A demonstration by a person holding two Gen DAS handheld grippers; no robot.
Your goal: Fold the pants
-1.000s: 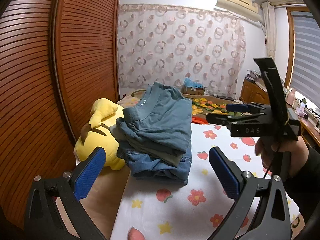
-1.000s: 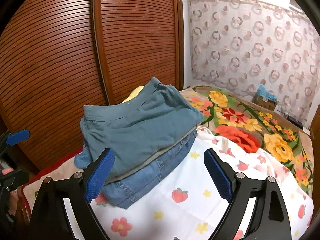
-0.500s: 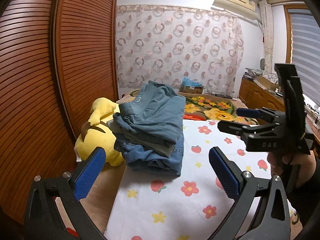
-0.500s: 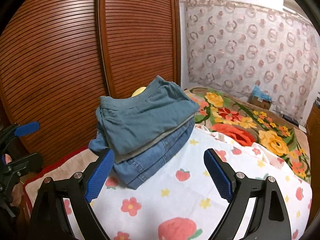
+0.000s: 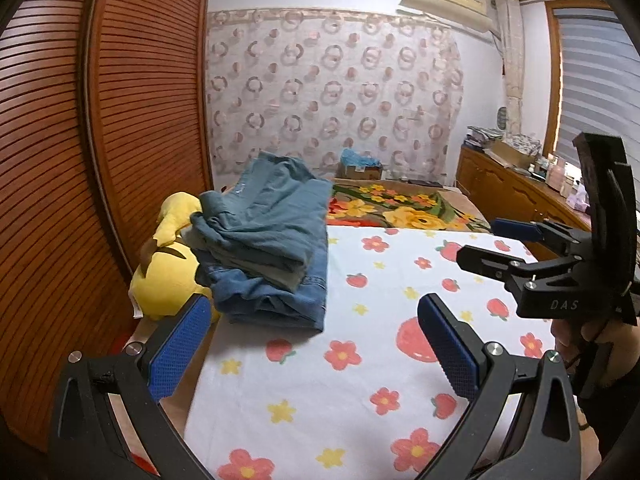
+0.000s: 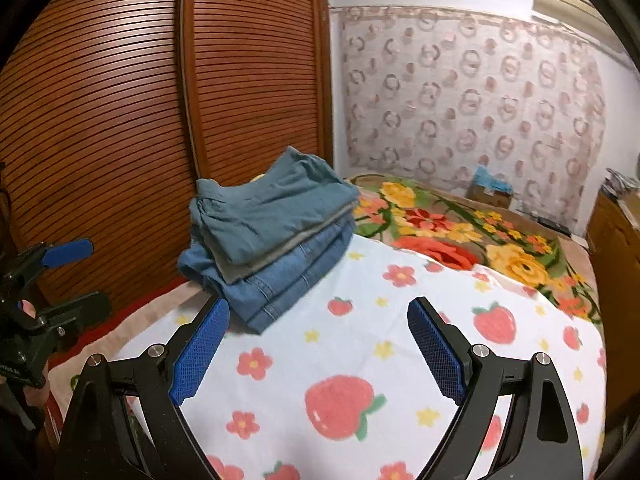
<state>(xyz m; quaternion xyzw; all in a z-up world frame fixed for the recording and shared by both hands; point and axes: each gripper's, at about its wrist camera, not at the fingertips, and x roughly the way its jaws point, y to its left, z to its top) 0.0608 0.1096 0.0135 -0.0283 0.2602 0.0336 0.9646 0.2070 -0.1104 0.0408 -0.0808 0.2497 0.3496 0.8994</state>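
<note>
A stack of folded pants (image 5: 272, 256), teal cotton pair on top, a grey-green layer under it and blue denim jeans at the bottom, is sitting on the white bed sheet printed with strawberries and flowers (image 5: 360, 392), at the sheet's edge nearest the brown slatted wooden wardrobe doors (image 5: 100, 120). The left claw (image 5: 312, 344) is hovering above the sheet with its blue-padded fingers (image 5: 180, 348) spread wide and gripping nothing; the stack is lying ahead of it and to its left, apart from the pads. In the right wrist view the right claw (image 6: 316, 352) is likewise standing wide and empty, with the same stack (image 6: 268, 236) lying beyond its left pad, close to it but not between the fingers. A yellow plush toy (image 5: 168, 272) is leaning against the stack on the wardrobe side. Beyond the sheet, a floral blanket in red, yellow and green (image 5: 404, 208) is covering the far part of the bed. The right claw (image 5: 488, 248) is also showing at the right edge of the left wrist view, held in a hand (image 5: 600, 344), its fingers parted.
</note>
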